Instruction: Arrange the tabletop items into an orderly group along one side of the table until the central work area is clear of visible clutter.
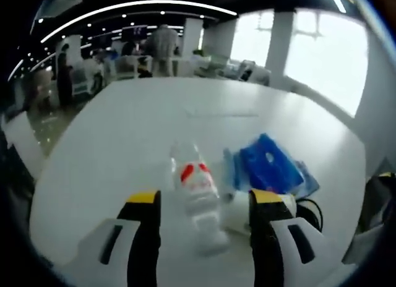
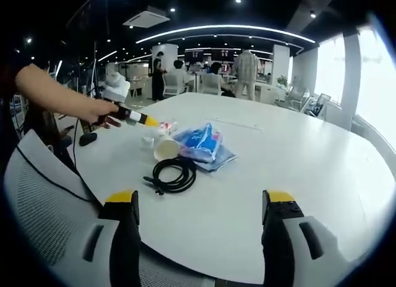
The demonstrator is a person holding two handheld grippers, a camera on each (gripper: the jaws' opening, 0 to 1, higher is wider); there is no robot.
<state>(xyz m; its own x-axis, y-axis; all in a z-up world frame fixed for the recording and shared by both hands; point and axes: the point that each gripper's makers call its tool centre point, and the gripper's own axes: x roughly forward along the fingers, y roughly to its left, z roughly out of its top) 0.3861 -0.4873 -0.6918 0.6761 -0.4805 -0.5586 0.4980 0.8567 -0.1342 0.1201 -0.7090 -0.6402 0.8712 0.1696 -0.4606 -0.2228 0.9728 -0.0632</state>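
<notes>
A clear plastic bottle [image 1: 197, 191] with a red label lies on the white table [image 1: 154, 126], between the jaws of my left gripper [image 1: 205, 199], which is open with a gap on either side of it. Beside it are a white paper cup [image 1: 237, 211], a blue packet [image 1: 269, 163] and a black cable [image 1: 309, 211]. From the right gripper view, the left gripper [image 2: 148, 121], held by a person's hand, reaches to the bottle [image 2: 166, 127]; the cup [image 2: 166, 149], blue packet [image 2: 201, 141] and coiled cable [image 2: 175, 174] lie close together. My right gripper [image 2: 201, 203] is open over the table's near edge.
A white mesh chair [image 2: 43, 200] stands at the table's near left edge. A small dark object [image 2: 88, 138] lies near the left rim. Beyond the table [image 2: 297, 151] are desks, chairs and people. Bright windows run along the right.
</notes>
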